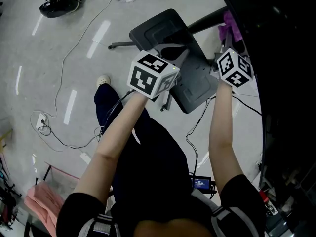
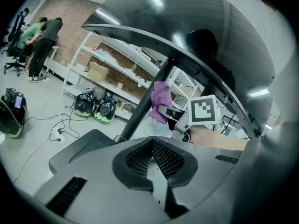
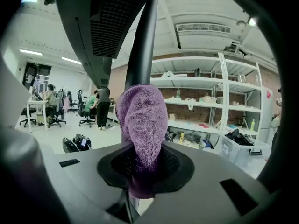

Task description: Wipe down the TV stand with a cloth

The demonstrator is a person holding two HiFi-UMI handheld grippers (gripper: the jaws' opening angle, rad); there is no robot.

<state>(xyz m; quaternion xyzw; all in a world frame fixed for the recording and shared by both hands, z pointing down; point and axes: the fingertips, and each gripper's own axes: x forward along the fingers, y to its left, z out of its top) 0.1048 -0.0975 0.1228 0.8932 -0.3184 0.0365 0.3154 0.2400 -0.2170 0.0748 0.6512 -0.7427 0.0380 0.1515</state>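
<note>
The floor is being viewed steeply from overhead; the stand pole is being framed closely by both gripper views.

Cloth before stand pole, above base.

A shared lab workshop. White metal shelving lines a brick wall; people sit on office chairs.

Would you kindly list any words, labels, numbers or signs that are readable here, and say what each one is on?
No text can be read.
Small blue screen: characters too small to read.
Left marker cube, right marker cube: black-and-white patterns, no words.
Purple cloth: no label visible.
</note>
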